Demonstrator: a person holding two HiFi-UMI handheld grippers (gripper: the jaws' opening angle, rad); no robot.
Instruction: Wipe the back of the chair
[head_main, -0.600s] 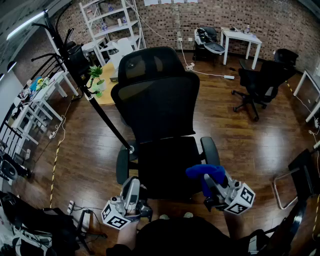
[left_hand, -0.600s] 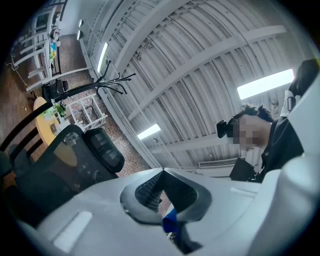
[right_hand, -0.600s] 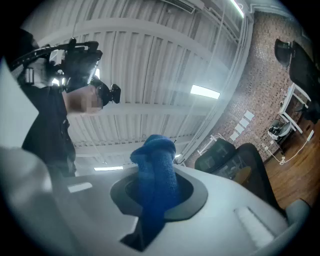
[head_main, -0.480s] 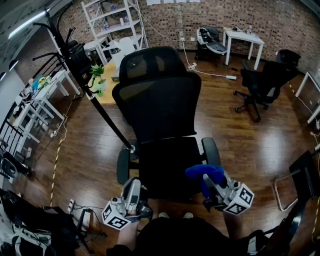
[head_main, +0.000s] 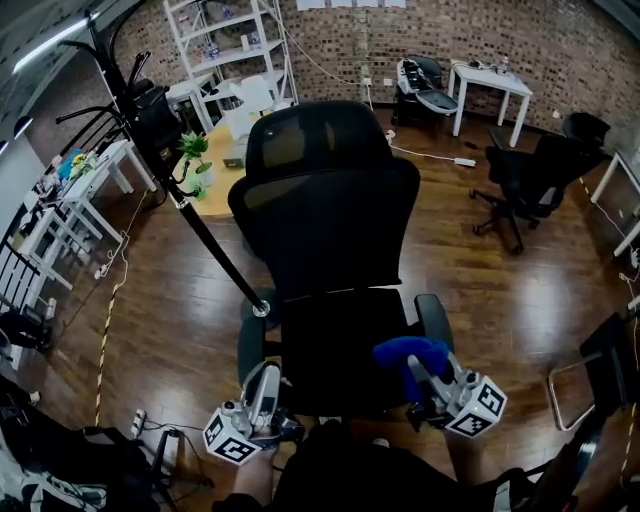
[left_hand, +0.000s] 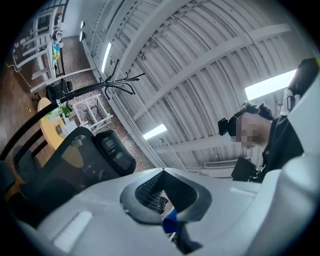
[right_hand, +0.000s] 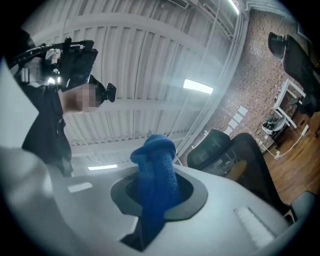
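Observation:
A black mesh office chair (head_main: 322, 205) faces me in the head view, its headrest (head_main: 304, 137) on top and its seat (head_main: 335, 345) just ahead of both grippers. My right gripper (head_main: 414, 366) hovers over the seat's right front, shut on a rolled blue cloth (head_main: 409, 350). In the right gripper view the blue cloth (right_hand: 157, 172) sticks up out of the right gripper (right_hand: 156, 187), with the chair (right_hand: 235, 155) to the right. My left gripper (head_main: 265, 375) is low at the seat's left front. It is shut and holds nothing (left_hand: 161, 172); the chair (left_hand: 75, 160) shows to its left.
A black coat-rack pole (head_main: 205, 232) slants down beside the chair's left armrest. Behind are a round yellow table (head_main: 218, 168) with a plant (head_main: 192, 150), white shelving (head_main: 232, 50), a white table (head_main: 490, 78) and a second black chair (head_main: 530, 172). White desks (head_main: 65, 210) line the left wall.
The head view has shifted a little, so the chair sits slightly lower and to the right in it. Both grippers stay in much the same place, and the right still holds the cloth.

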